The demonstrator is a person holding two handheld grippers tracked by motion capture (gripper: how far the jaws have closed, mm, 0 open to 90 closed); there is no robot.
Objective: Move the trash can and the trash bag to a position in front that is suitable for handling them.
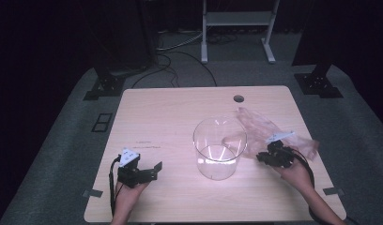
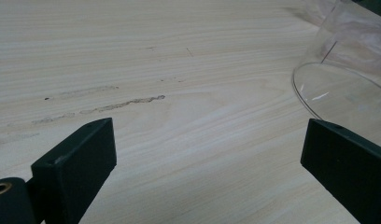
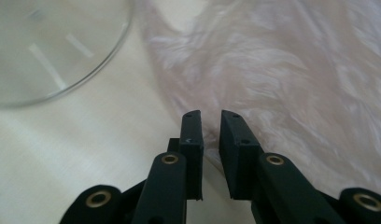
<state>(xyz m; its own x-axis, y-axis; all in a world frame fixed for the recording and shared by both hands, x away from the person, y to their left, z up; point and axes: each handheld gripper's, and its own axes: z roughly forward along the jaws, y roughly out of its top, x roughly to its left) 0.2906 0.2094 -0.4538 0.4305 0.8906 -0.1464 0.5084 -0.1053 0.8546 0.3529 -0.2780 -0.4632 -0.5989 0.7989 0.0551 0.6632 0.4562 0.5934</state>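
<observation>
A clear glass cylinder stands upright on the wooden table, right of centre. A crumpled clear plastic bag lies just to its right. My right gripper is at the bag's near edge and points left toward the glass. In the right gripper view its jaws are almost together, with a narrow gap, at the border of the bag; I cannot tell whether film lies in that gap. My left gripper rests near the front left with its jaws wide open, aimed at the glass and holding nothing.
A small dark hole marks the tabletop near its far edge. Faint smudges streak the wood in front of the left gripper. Beyond the table are a white stand, floor cables and dark equipment bases.
</observation>
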